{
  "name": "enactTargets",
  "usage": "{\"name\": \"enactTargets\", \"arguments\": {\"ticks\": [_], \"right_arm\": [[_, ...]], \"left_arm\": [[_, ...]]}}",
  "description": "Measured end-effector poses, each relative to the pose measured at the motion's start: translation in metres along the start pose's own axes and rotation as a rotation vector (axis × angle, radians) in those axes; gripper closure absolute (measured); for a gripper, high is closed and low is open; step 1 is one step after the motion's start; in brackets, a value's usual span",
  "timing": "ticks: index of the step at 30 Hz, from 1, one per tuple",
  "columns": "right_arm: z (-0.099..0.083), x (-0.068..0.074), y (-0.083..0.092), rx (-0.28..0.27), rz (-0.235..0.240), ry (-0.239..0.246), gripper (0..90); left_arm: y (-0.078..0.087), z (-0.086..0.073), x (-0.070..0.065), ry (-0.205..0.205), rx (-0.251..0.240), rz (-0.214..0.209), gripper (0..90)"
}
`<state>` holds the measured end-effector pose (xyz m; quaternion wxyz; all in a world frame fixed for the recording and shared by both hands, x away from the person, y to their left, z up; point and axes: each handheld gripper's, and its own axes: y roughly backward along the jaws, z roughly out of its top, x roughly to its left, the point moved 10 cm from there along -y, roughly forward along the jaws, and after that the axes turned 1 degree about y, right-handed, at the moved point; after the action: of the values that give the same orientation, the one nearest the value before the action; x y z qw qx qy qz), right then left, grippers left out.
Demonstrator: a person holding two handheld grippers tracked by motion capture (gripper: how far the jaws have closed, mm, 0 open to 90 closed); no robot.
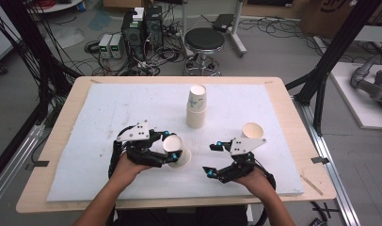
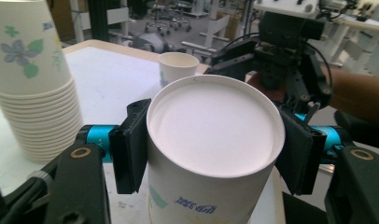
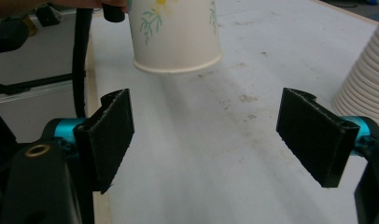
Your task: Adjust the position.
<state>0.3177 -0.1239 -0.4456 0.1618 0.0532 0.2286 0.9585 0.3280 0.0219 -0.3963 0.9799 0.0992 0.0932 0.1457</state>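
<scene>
Gripping 1 paper cup (image 1: 176, 149), the left gripper (image 1: 172, 150) has its 2 black pads pressed against opposite sides of the cup wall; in the left gripper view the cup (image 2: 214, 140) sits squarely between them, wide circular end toward the camera. Cup lies tipped, long axis roughly level and pointing toward the person's right, over the white pad (image 1: 109, 117) just left of centre and toward its near edge. Whether its lower side touches the pad I cannot tell.

Right gripper (image 1: 213, 160) sits just right of that cup, near the pad's near edge, jaws standing wide apart with nothing between them. In the right gripper view the held cup (image 3: 176, 35) hangs ahead of the open jaws and slightly left of their midline, floral print visible, its ringed end facing the camera.

Key relation: held cup lies directly left of the right gripper, its axis aimed toward that gripper's open jaws. Left hand has it; right is the nearer free one. Judgement: a hand-over or a 2-handed separation looks likely.

Stack of cups (image 1: 196, 107) stands upside down at the pad's centre, beyond both grippers. 1 single cup (image 1: 252, 130) stands mouth-up toward the right edge, just beyond the right gripper.
</scene>
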Motion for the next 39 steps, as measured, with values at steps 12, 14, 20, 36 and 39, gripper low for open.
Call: {"name": "enactTargets", "arguments": {"ticks": [12,14,20,36,39], "right_arm": [[0.016,0.014,-0.024,0.004,0.094,0.039,19.6],[0.018,0.016,-0.026,0.002,0.106,0.039,19.6],[0.018,0.018,-0.031,0.006,0.126,0.043,19.6],[0.016,0.024,-0.041,0.025,0.18,0.029,26.1],[0.017,0.024,-0.042,0.022,0.188,0.025,26.8]], "left_arm": [[-0.014,-0.003,-0.012,-0.012,0.025,-0.057,35.3],[-0.017,-0.003,-0.014,-0.012,0.027,-0.065,35.3],[-0.023,-0.005,-0.017,-0.011,0.033,-0.082,35.3],[-0.03,-0.004,-0.023,0.001,0.018,-0.121,35.6],[-0.03,-0.003,-0.023,0.005,0.014,-0.123,35.6]]}}
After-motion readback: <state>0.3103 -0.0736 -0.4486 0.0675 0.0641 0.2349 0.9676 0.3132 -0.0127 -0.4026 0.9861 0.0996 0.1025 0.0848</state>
